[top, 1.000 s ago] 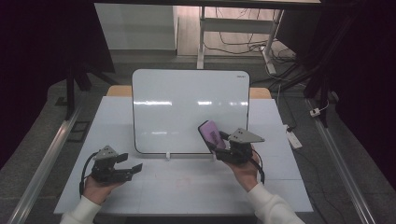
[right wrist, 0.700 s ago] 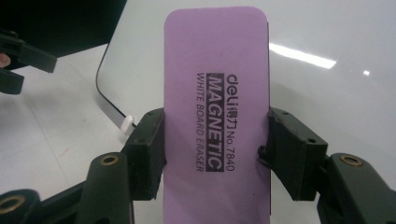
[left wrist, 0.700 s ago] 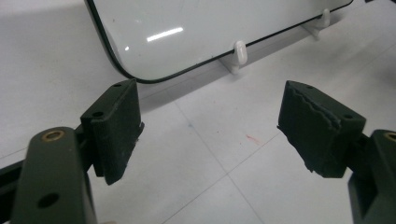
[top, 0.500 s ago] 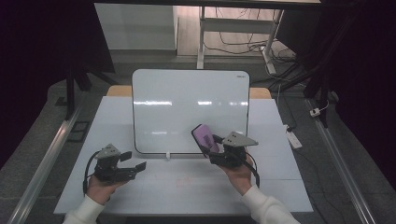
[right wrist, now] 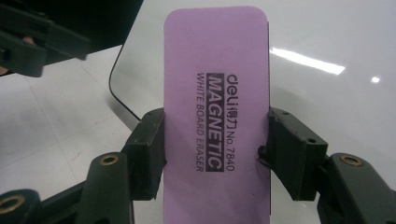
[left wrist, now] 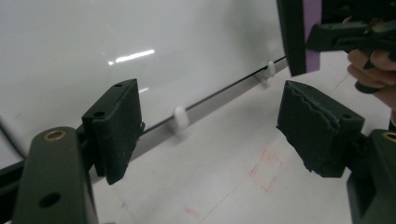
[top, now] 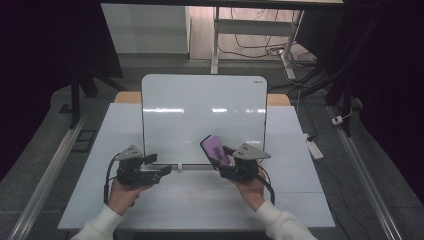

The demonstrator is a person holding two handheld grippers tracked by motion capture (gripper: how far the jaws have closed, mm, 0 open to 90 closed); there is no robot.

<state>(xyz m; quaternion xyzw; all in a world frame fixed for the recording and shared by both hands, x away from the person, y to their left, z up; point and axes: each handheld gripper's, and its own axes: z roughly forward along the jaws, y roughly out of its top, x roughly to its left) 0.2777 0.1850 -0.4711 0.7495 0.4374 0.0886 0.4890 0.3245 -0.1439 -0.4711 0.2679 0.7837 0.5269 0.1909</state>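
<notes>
A purple magnetic whiteboard eraser (right wrist: 215, 112) with black print is clamped between the jaws of my right gripper (right wrist: 215, 149). From above, that eraser (top: 215, 148) tilts up to the left just in front of the whiteboard's lower edge, held by the right gripper (top: 223, 161). The whiteboard (top: 202, 117) stands upright on the white table on small white clips (left wrist: 180, 117). My left gripper (top: 162, 171) sits low at the board's lower left corner, jaws apart with nothing between them. In the left gripper view the left gripper (left wrist: 210, 126) faces the board's bottom edge, and the eraser (left wrist: 310, 35) hangs at upper right.
Faint red marker traces (left wrist: 264, 170) lie on the white table (top: 300, 190) in front of the board. Metal rails (top: 47, 175) run along both sides of the table. A desk frame with cables (top: 250, 45) stands behind it on the floor.
The right gripper has carried the eraser left and slightly down along the board's lower edge. The left gripper has shifted right, toward the board's lower left corner.
</notes>
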